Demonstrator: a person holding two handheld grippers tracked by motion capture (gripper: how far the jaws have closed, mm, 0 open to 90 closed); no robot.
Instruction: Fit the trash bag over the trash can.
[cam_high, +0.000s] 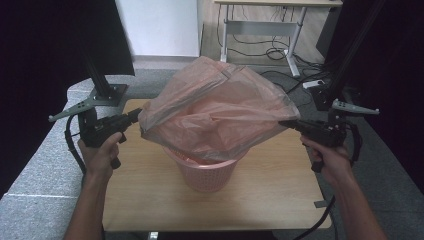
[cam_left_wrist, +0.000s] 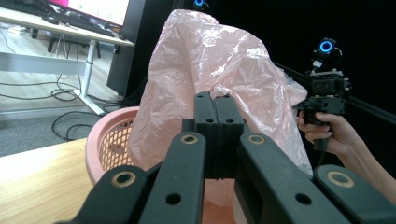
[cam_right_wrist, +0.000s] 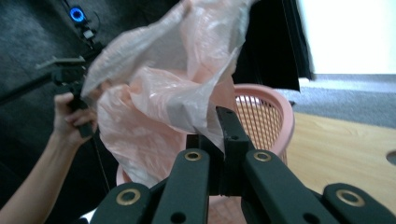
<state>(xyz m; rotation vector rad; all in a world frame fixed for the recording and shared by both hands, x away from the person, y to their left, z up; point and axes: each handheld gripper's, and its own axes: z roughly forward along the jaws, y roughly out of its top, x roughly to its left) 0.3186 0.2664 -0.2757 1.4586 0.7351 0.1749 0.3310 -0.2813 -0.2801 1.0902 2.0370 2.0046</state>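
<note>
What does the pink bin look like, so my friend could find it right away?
Look at the wooden table. In its middle stands a round pink basket with mesh walls full of little holes. Above it, a crinkly see-through pink bag is stretched between the left gripper and the right gripper.

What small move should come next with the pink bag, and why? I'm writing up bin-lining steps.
Probably lower both hands together so the bag's mouth comes down toward the basket's rim. The left gripper and right gripper are each shut on an opposite edge of the pink plastic bag, holding it spread and billowed above the pink basket, with its lower part hanging into the basket and the rim not yet covered.
</note>
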